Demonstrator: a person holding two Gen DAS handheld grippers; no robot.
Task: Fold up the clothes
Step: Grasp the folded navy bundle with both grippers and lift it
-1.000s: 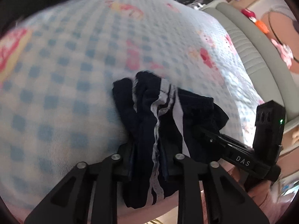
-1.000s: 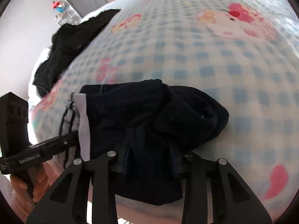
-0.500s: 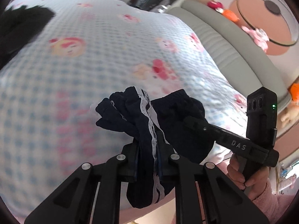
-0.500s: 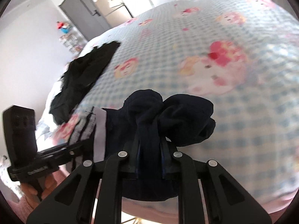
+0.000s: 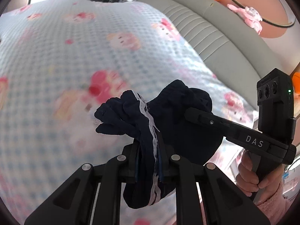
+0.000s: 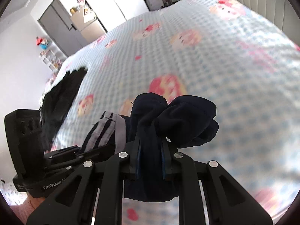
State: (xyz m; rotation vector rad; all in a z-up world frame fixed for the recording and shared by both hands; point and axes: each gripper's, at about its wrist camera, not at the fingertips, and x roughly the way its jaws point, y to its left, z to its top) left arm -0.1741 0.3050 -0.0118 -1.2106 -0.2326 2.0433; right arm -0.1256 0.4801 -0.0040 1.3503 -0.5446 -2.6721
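A navy garment with white side stripes (image 5: 180,131) hangs bunched in the air above the bed. My left gripper (image 5: 148,161) is shut on its striped edge, cloth puffing out above the pads. My right gripper (image 6: 151,157) is shut on a plain navy fold of the same garment (image 6: 176,120). The two grippers hang close side by side, each seen in the other's view: the right gripper (image 5: 189,112) at the right of the left wrist view, the left one's body at the left of the right wrist view. The garment's lower part hangs below both sets of fingers.
The bed (image 5: 78,60) has a blue-checked cover with pink cartoon prints. A black garment (image 6: 61,93) lies at its far left side. A grey padded headboard (image 5: 215,37) runs along the right. Plush toys (image 5: 251,18) sit behind it. A doorway (image 6: 61,30) is far back.
Both grippers have lifted the navy garment off the bed and carried it up and across. The right gripper's fingers have drawn tighter together on the cloth.
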